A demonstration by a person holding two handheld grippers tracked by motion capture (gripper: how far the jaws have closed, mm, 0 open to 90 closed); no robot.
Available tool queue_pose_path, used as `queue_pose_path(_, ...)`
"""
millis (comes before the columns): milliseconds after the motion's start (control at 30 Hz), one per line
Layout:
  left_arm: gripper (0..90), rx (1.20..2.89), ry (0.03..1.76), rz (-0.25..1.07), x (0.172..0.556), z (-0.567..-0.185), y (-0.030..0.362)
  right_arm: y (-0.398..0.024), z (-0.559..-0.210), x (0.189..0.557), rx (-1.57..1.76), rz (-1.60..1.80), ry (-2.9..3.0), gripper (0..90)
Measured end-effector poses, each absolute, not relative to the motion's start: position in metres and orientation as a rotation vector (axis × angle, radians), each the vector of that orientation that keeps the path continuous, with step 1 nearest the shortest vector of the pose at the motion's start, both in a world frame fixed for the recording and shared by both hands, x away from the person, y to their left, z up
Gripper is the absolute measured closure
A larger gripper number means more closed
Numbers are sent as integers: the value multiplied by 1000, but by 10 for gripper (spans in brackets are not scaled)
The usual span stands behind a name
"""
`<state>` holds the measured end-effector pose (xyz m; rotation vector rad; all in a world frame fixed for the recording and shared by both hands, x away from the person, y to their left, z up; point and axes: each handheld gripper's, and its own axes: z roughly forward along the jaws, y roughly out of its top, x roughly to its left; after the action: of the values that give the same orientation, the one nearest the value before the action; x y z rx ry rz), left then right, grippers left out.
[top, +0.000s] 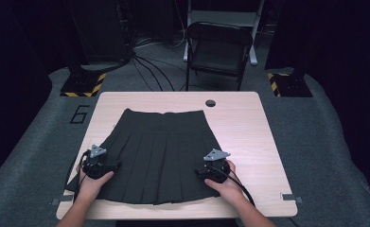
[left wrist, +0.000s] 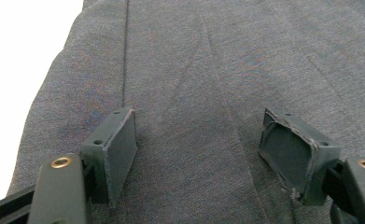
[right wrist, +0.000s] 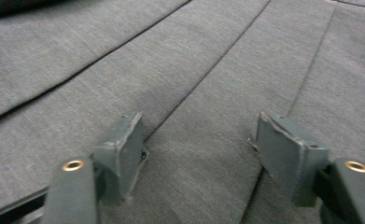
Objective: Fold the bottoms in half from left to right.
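Four fingers (left wrist: 117, 149) spread above one pleated skirt (top: 159, 151).

A lab or recording studio, dark-curtained. Behind the pale wooden counter (top: 249, 123) stands a black folding chair (top: 219, 49); cables (top: 147, 66) snake over grey carpet (top: 315, 142) left of it, and hazard-striped stand bases (top: 83, 85) flank the counter's far corners.

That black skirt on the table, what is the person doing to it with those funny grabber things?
A person holds a gripper in each hand over a dark pleated skirt spread flat on a wooden table. The left gripper is near the skirt's left edge and the right gripper near its right side, both toward the hem. Both have their jaws open just above the cloth, so nothing is grabbed yet.
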<state>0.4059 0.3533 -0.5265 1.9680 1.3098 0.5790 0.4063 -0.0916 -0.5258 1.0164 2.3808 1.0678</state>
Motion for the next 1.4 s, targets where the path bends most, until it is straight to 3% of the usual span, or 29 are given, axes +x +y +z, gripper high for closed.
queue_pose_path(300, 254, 1963, 1304, 596, 405, -528, 352, -92, -527, 411, 1080, 1059, 2382, 185)
queue_pose_path(967, 278, 1951, 1327, 585, 405, -526, 353, -92, -527, 411, 1063, 1044, 2385, 180)
queue_pose_path(1400, 346, 1909, 1390, 521, 415, -511, 346, -92, -527, 411, 1065, 1043, 2383, 180)
